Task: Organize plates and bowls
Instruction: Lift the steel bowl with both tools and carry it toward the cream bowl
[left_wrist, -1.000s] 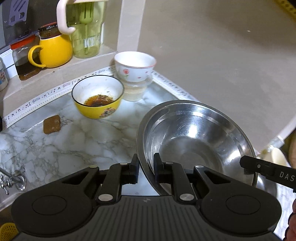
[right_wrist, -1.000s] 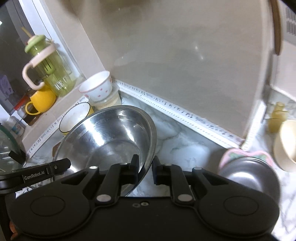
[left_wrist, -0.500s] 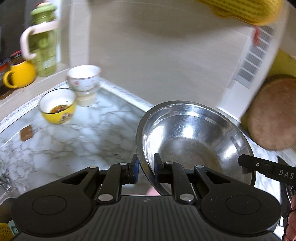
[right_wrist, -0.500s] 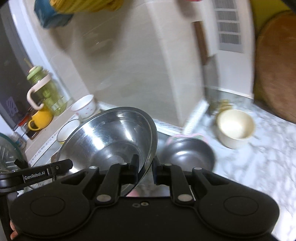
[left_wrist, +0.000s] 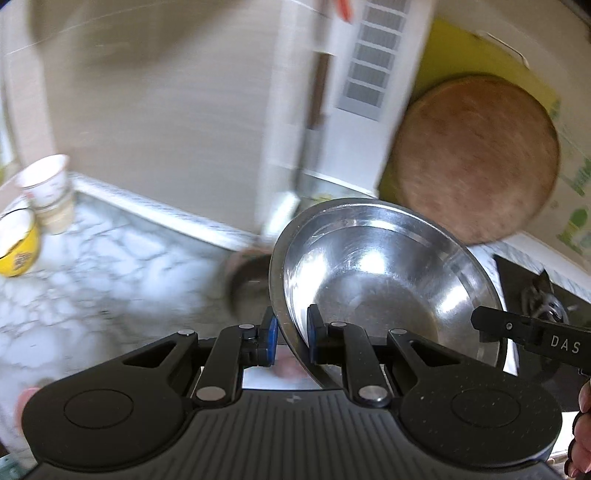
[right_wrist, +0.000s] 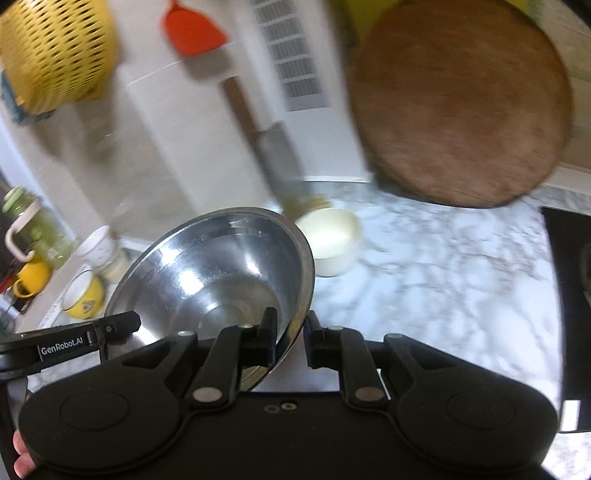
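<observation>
A large steel bowl (left_wrist: 384, 273) hangs in the air above the marble counter, held by both grippers. My left gripper (left_wrist: 291, 338) is shut on its left rim, and my right gripper (right_wrist: 291, 338) is shut on its right rim (right_wrist: 301, 295). The other gripper's tip shows in each view. A dark metal bowl (left_wrist: 249, 284) sits on the counter just left of and below the carried one. A cream bowl (right_wrist: 330, 240) stands behind the steel bowl. A yellow bowl (left_wrist: 16, 245) and a white flowered bowl (left_wrist: 46, 181) on a pale cup stand far left.
A round wooden board (right_wrist: 461, 110) leans on the wall at upper right, with a cleaver (right_wrist: 273, 147) hanging beside it. A black stove (right_wrist: 570, 295) lies at the right edge. A yellow basket (right_wrist: 55, 51), an orange scoop (right_wrist: 192, 29), a green jug (right_wrist: 33, 229) and a yellow mug (right_wrist: 31, 278) are on the left.
Both grippers have carried the steel bowl to the right along the counter. The yellow and flowered bowls slid to the left edge; the wooden board, cream bowl and stove came into view.
</observation>
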